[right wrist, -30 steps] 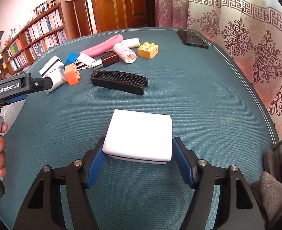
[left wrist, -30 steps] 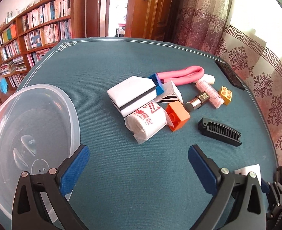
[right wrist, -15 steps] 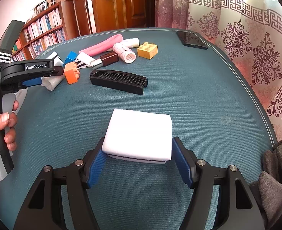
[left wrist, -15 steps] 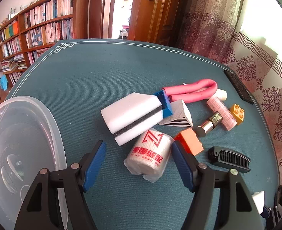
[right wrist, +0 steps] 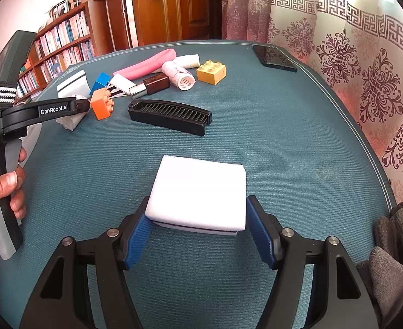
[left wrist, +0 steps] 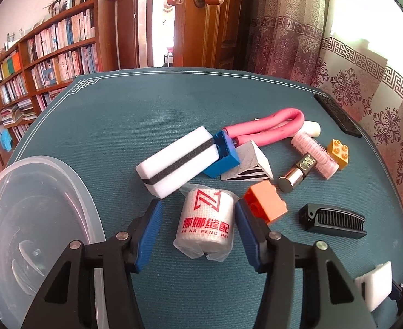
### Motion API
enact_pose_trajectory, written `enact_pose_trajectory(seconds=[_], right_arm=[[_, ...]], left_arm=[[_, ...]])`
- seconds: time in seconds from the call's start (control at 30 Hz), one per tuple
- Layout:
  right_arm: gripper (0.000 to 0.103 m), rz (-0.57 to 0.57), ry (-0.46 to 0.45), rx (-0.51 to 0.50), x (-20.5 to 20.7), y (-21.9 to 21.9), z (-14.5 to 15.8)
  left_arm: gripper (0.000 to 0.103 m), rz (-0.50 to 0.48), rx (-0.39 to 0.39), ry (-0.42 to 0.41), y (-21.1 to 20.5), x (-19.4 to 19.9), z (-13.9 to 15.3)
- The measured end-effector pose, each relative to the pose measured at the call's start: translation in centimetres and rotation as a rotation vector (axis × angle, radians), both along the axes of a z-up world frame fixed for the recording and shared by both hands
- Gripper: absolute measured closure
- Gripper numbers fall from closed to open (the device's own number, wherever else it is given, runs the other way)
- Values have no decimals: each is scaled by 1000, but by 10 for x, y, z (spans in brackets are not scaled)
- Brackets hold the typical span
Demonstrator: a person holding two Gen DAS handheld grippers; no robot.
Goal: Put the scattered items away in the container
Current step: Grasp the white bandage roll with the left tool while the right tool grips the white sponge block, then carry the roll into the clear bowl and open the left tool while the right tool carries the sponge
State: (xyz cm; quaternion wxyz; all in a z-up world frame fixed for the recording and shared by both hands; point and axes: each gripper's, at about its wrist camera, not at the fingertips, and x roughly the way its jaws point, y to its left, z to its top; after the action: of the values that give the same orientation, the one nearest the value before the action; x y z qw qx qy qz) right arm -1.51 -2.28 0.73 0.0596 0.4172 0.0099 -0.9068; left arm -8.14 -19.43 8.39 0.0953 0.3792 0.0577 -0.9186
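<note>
L gripper (left wrist: 198, 233): jaws apart, straddling the roll (left wrist: 204, 226) at 12 o'clock, not yet pinching. Roll looks light, soft, in slick plastic wrap; I'd squeeze mid-body across the round sides, gently, or it may slip. Tub (left wrist: 34, 219) sits at 9 o'clock on the worktop (left wrist: 152, 115). R gripper (right wrist: 198, 231): jaws apart, flanking the sponge (right wrist: 198, 194), light and squashy, so take it by the side edges. Farther, 1 o'clock from the roll: orange brick (left wrist: 267, 203), comb (left wrist: 333, 223).
</note>
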Motion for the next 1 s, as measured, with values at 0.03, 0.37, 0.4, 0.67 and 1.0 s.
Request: enact_pose_trajectory(seconds=[0.03, 0.37, 0.4, 0.67, 1.0], right_arm=[[33, 0, 0, -1, 0, 0, 0], [33, 0, 1, 1, -1, -1, 0], [33, 0, 1, 2, -1, -1, 0], [33, 0, 1, 2, -1, 0, 0], [33, 0, 1, 3, -1, 0, 0]], left_arm=[[44, -1, -20, 2, -1, 1, -1], [44, -126, -47, 72, -20, 28, 6], [44, -143, -28, 84, -23, 30, 7], [44, -250, -108, 126, 5, 34, 14], [53, -241, 0, 53, -4, 11, 5]])
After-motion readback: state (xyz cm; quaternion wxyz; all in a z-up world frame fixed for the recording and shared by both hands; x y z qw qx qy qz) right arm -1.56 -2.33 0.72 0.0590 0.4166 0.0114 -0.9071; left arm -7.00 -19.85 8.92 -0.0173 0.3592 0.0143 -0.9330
